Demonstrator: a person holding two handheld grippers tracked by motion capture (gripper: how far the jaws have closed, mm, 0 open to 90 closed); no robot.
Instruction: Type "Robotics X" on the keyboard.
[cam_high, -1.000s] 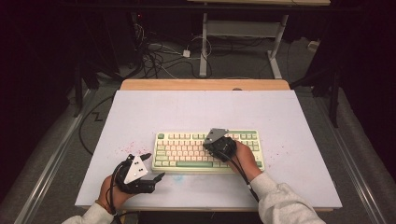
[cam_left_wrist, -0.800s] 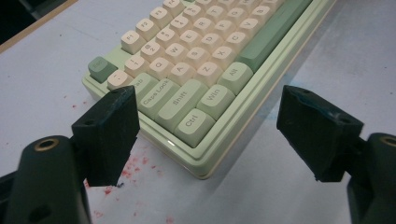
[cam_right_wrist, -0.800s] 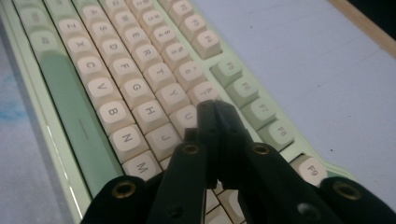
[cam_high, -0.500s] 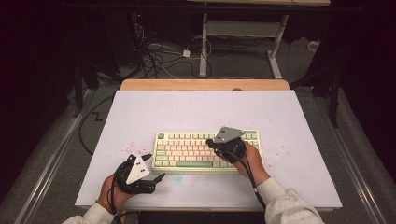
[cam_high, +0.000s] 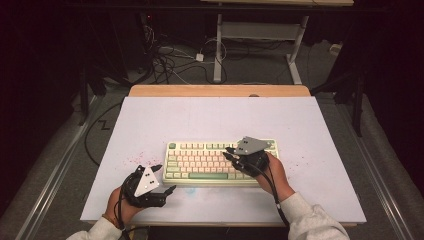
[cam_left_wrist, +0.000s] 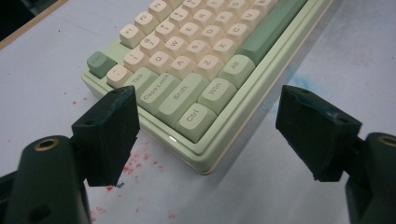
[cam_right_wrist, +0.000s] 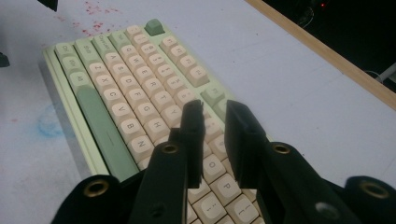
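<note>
A pale green keyboard (cam_high: 220, 160) with cream keys lies flat on the white table, near its front. My left gripper (cam_high: 166, 177) rests off the keyboard's front left corner, open wide, with nothing between the jaws. In the left gripper view the gripper (cam_left_wrist: 208, 135) frames the Ctrl and Win corner of the keyboard (cam_left_wrist: 196, 60). My right gripper (cam_high: 225, 152) hovers over the right half of the keys and points left. In the right gripper view its jaws (cam_right_wrist: 215, 109) stand a narrow gap apart above the keyboard (cam_right_wrist: 116, 98), holding nothing.
The white table top (cam_high: 210, 115) has a wooden far edge (cam_high: 220, 91). Red specks (cam_high: 135, 157) dot it left of the keyboard, and a faint blue smear (cam_right_wrist: 46, 123) lies by the keyboard's front. Cables (cam_high: 170, 60) and desk legs (cam_high: 218, 50) stand on the floor beyond.
My right gripper has slid a little to the right over the keyboard. The left gripper and the keyboard have stayed put.
</note>
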